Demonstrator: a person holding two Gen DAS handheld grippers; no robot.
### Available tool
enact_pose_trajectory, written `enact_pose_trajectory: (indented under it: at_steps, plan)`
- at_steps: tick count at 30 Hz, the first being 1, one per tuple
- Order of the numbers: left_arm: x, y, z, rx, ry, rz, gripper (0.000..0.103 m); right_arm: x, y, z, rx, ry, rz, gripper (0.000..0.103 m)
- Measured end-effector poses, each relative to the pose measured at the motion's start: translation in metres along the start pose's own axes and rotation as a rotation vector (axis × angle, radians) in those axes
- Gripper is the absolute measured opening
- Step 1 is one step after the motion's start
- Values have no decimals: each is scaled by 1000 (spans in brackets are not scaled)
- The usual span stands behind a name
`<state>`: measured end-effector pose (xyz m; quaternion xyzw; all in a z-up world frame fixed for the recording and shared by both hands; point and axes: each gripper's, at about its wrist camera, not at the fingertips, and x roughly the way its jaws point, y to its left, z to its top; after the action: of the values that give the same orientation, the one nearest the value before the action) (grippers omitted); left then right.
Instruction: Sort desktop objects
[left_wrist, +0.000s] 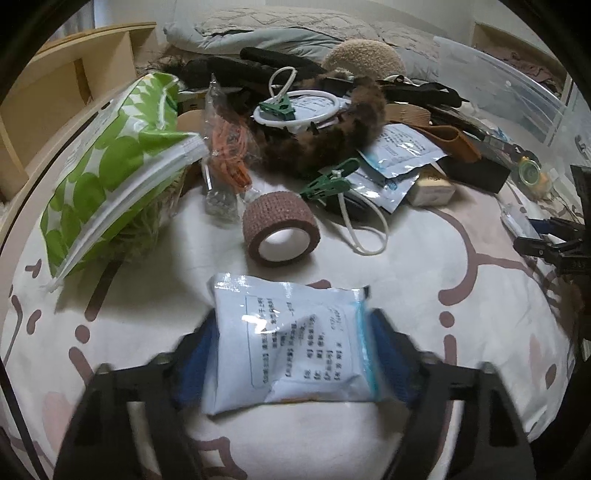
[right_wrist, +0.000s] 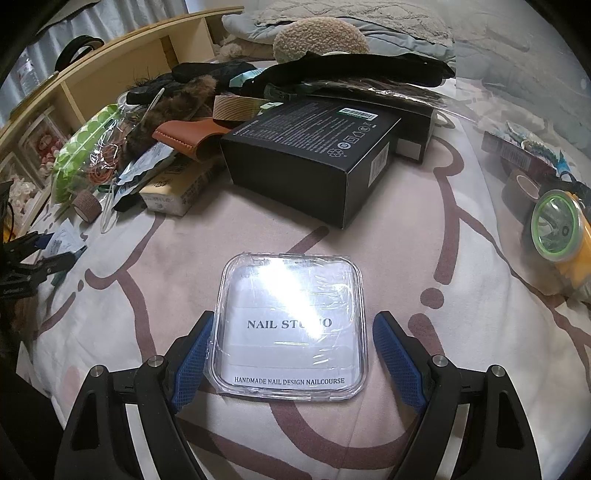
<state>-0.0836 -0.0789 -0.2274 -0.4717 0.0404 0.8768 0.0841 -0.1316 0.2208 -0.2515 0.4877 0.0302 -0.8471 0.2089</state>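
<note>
In the left wrist view my left gripper (left_wrist: 291, 332) has its blue pads on both sides of a white printed sachet (left_wrist: 291, 339), which bulges between them over the patterned cloth (left_wrist: 424, 258). In the right wrist view my right gripper (right_wrist: 293, 332) is open around a clear square "NAIL STUDIO" case (right_wrist: 290, 328) that lies flat on the cloth (right_wrist: 147, 295); a gap shows beside the right pad. A brown bandage roll (left_wrist: 280, 230) lies just beyond the sachet.
A clutter pile fills the far side: green-dotted zip bag (left_wrist: 110, 166), orange bands packet (left_wrist: 227, 147), green clips (left_wrist: 332, 181), fur piece (left_wrist: 332, 136), black box (right_wrist: 314, 158), green-and-yellow lamp (right_wrist: 557, 229), wooden shelf (right_wrist: 110, 74), clear bin (left_wrist: 498, 85).
</note>
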Motion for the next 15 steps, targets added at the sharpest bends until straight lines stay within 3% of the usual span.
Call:
enact_pose_trajectory:
  at_steps: [5, 9, 15]
  plan:
    - [-6, 2, 0, 4, -27, 36, 93, 0, 0, 0, 0, 0, 0, 85]
    - [-15, -6, 2, 92, -54, 72, 94, 0, 0, 0, 2, -1, 2, 85]
    - [-7, -15, 6, 134, -13, 88, 97, -1, -1, 0, 3, -2, 7, 85]
